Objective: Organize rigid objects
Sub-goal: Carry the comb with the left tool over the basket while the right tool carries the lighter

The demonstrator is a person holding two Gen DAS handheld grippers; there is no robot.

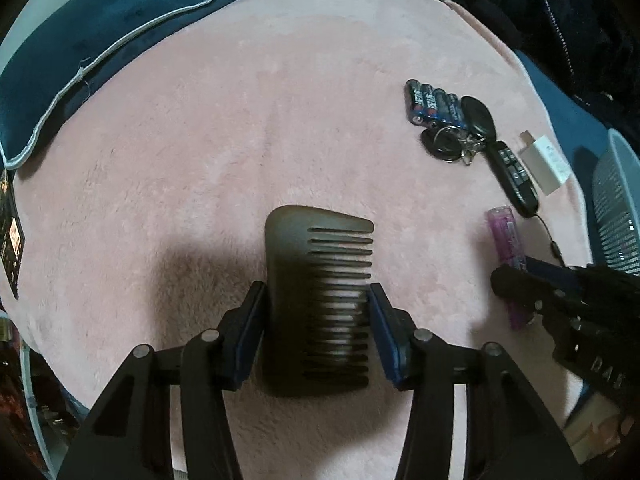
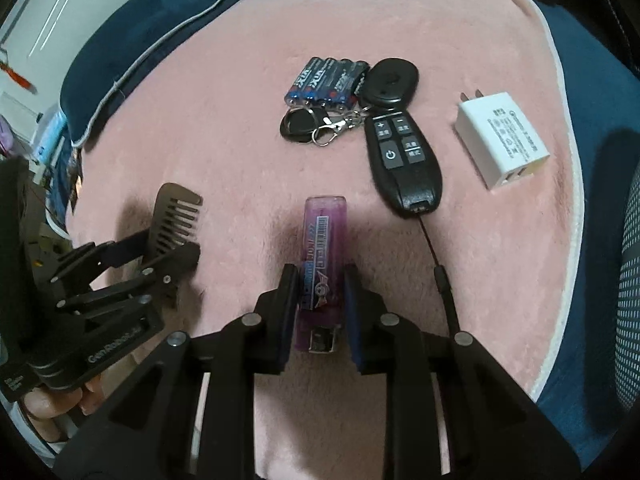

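Note:
My left gripper (image 1: 317, 296) is shut on a dark wide-tooth comb (image 1: 316, 280), its fingers pressing both long sides, just above a pink fleece blanket (image 1: 200, 140). The comb (image 2: 170, 220) and left gripper (image 2: 168, 246) also show in the right wrist view. My right gripper (image 2: 320, 284) is shut on a purple lighter (image 2: 323, 252), metal end toward the camera. The lighter (image 1: 505, 240) and right gripper (image 1: 520, 280) show at the right of the left wrist view.
On the blanket lie a pack of batteries (image 2: 326, 82), a black key fob with key ring (image 2: 390, 80), a black remote with cord (image 2: 402, 160) and a white charger plug (image 2: 502, 144). A mesh basket (image 1: 616, 216) stands at right. Dark blue bedding (image 1: 100, 32) borders the blanket.

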